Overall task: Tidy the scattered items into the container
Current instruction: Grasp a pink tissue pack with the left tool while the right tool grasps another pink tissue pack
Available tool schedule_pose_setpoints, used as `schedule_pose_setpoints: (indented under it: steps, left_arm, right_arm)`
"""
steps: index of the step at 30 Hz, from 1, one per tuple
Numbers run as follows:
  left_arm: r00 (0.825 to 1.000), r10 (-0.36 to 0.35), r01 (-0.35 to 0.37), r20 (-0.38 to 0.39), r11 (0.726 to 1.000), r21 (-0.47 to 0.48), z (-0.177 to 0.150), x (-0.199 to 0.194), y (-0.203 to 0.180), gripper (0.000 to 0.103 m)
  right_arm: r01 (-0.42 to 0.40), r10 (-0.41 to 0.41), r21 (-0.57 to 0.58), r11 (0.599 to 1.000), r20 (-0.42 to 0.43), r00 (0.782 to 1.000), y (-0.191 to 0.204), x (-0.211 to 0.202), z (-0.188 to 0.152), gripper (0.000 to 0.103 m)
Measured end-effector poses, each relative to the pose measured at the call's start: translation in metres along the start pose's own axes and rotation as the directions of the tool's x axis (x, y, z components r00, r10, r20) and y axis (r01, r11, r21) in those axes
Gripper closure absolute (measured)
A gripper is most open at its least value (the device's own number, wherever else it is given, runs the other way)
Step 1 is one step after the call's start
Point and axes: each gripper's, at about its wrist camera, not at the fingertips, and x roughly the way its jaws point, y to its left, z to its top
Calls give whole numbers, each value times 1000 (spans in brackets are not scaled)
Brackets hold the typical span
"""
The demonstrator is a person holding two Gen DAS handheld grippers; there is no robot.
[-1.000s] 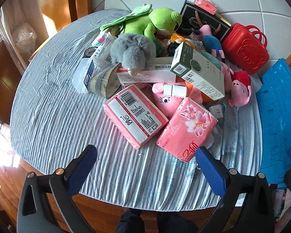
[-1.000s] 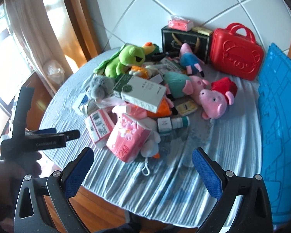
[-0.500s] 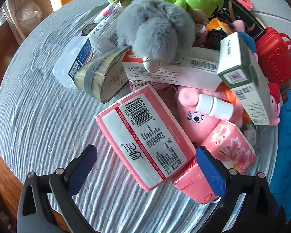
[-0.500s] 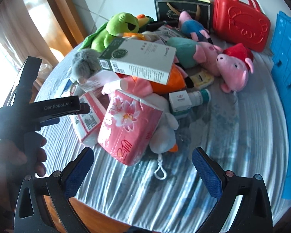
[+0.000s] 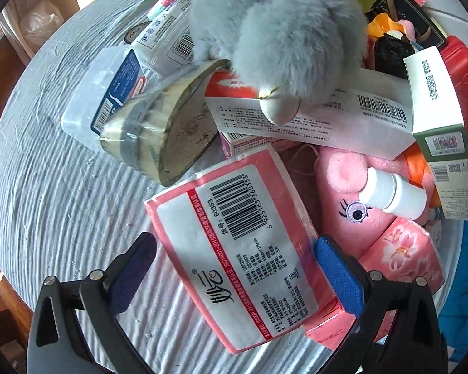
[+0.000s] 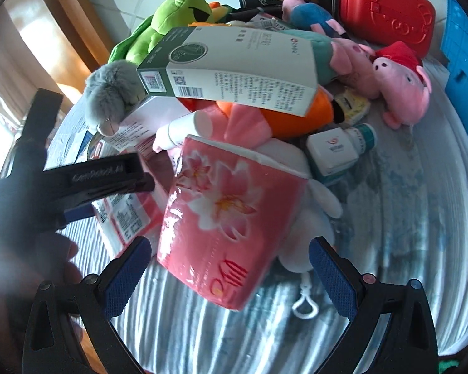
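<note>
Tissue pack with the barcode label (image 5: 243, 246) lies flat on the striped surface (image 5: 62, 193), between your left tool's (image 5: 234, 268) wide-spread fingers, none visibly pressing it. Only the left view shows the tape roll (image 5: 153, 137) at its 10 o'clock. Your right tool (image 6: 227, 268) is also wide, straddling the flowered tissue pack (image 6: 231, 215). Only the right view shows the red case (image 6: 387, 9) at 1 o'clock and the blue container (image 6: 465, 62) at 2 o'clock.
</note>
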Motion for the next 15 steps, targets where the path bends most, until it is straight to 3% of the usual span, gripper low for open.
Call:
schedule_pose_setpoints:
  steps: [9,15]
  left_arm:
    - [997,52,-55,53,996,73,-11,-13,37,0]
    - [997,38,-47,65,990,134,-9,-8,31,0]
  right_arm:
    - [86,-85,60,995,-5,996,12,32,3,0]
    - [119,-118,57,991,-16,993,14,47,7,0]
